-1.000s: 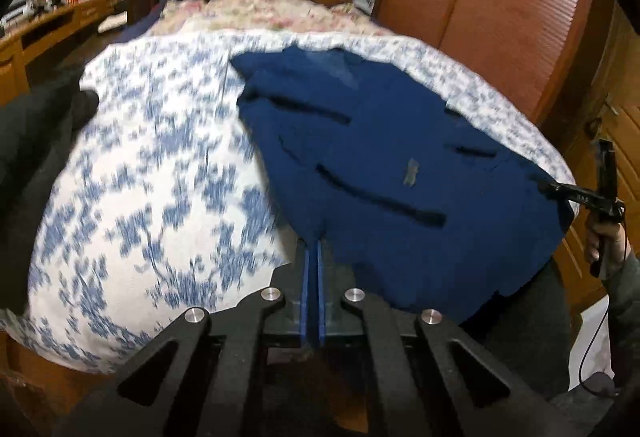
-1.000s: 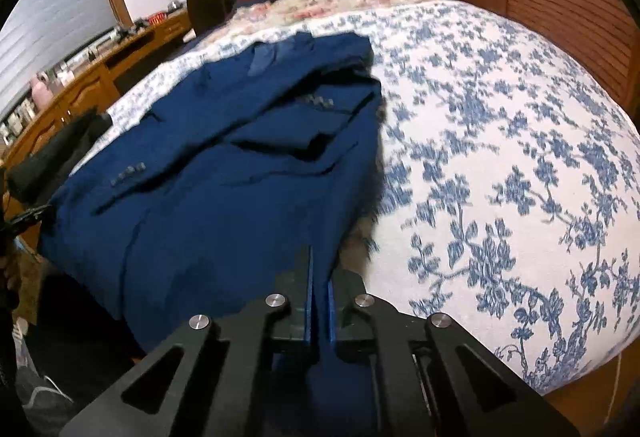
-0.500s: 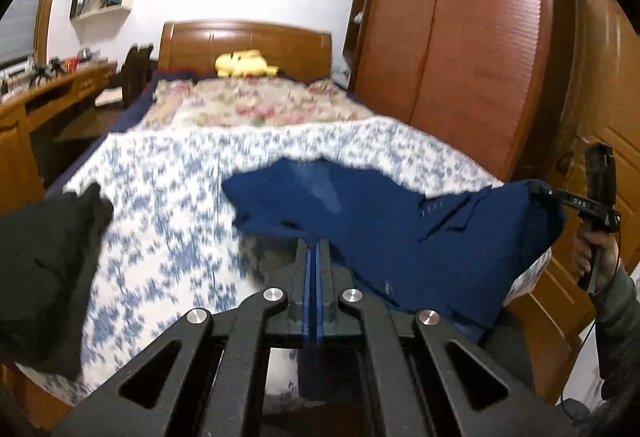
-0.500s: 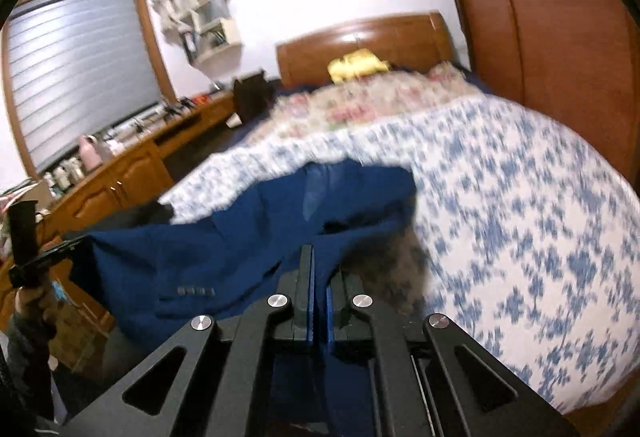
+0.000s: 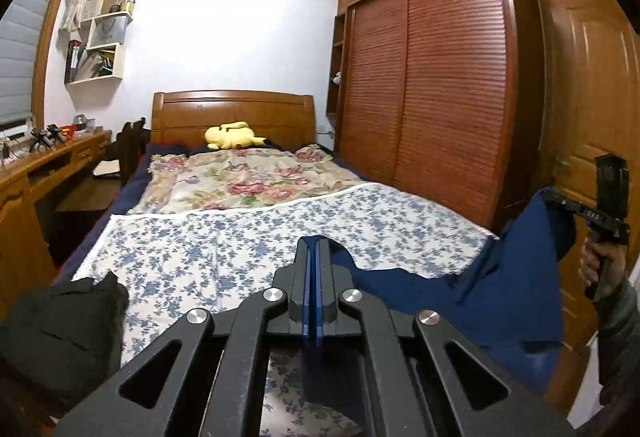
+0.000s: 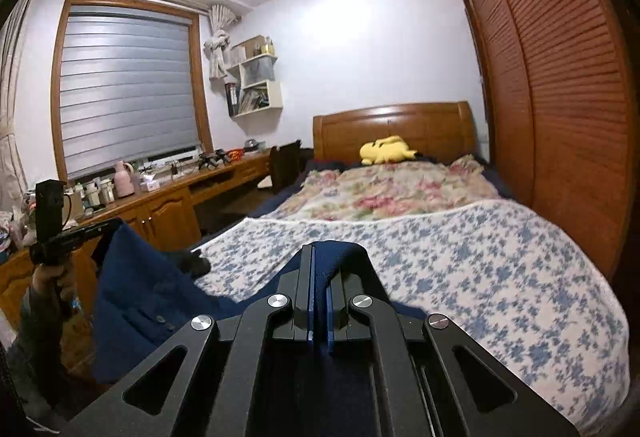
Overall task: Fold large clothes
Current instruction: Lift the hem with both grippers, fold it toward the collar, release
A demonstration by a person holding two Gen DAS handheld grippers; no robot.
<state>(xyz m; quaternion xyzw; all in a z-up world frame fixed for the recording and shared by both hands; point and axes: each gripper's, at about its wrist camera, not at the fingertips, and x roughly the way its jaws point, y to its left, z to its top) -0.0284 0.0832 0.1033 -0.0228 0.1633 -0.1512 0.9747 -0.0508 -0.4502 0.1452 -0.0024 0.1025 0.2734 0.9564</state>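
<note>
Both the left gripper (image 5: 313, 249) and right gripper (image 6: 318, 257) clench the blue jacket (image 5: 500, 293) aloft over the bed (image 5: 240, 237), with no fold yet made.

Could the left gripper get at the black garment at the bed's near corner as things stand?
Probably not yet: the left gripper is shut on the navy jacket, held off the bed with the right gripper. The black garment lies uncovered beside it.
</note>
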